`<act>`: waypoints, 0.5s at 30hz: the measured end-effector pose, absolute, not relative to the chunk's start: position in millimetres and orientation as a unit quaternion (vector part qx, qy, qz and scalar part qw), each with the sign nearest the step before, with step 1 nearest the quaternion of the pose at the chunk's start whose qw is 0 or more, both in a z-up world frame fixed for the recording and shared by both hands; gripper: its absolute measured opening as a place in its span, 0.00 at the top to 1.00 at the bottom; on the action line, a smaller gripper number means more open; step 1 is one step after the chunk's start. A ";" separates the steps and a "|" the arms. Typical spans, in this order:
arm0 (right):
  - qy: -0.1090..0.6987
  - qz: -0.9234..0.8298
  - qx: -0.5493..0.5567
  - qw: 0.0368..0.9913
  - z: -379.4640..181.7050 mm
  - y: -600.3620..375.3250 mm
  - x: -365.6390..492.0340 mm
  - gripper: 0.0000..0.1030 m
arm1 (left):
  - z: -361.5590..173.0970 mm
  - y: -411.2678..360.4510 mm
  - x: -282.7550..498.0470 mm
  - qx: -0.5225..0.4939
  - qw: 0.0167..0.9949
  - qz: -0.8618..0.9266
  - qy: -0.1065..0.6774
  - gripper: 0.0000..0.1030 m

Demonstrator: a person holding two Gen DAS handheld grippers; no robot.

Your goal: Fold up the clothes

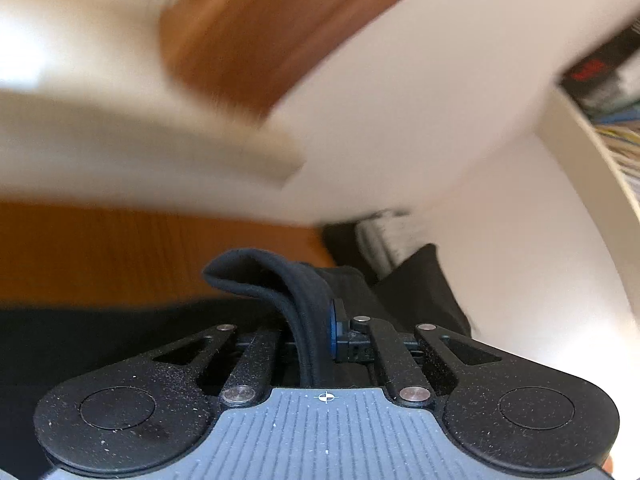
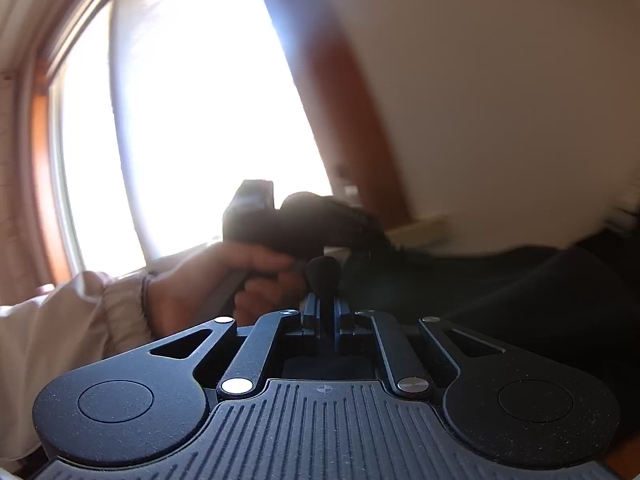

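Much of the room is smeared by motion blur; pale walls and bands of orange-brown wood [image 1: 224,40] show only as soft shapes, and the bright window [image 2: 192,112] is washed out to white. One black garment [image 1: 280,280] is in play; its full outline cannot be made out, since it runs out of view and merges with dark shadow. The left hand-held gripper [image 1: 316,332] has its fingers pressed together on a thick seamed edge of that garment, which loops up in a fold above the fingers over the wooden surface behind. The right hand-held gripper [image 2: 326,312] is likewise pinched tight on a small bunch of the same black cloth, the rest trailing off to the right as a dark mass. In the right wrist view, one hand [image 2: 208,276] in a cream sleeve [image 2: 72,320] grips the other gripper's handle, partly hidden behind the near fingers. Blurred books sit cropped at the right edge of the left wrist view [image 1: 616,120].
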State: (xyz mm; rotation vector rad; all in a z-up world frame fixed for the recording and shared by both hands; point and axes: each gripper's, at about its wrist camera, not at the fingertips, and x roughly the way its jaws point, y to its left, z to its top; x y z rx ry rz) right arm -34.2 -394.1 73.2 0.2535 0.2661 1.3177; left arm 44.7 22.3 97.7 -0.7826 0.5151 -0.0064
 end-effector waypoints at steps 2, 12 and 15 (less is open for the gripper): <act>0.121 0.629 0.109 0.760 85.6 -376.1 -57.1 0.93 | 121.4 32.3 9.6 -0.339 0.907 0.006 0.250 0.97; 0.128 0.750 0.055 0.647 124.6 -232.2 -219.5 0.93 | 204.2 91.1 -196.3 -0.196 0.941 0.106 0.255 0.96; 0.136 0.770 0.039 0.622 128.2 -189.4 -261.6 0.93 | 212.3 109.7 -263.1 -0.178 0.943 0.148 0.240 0.96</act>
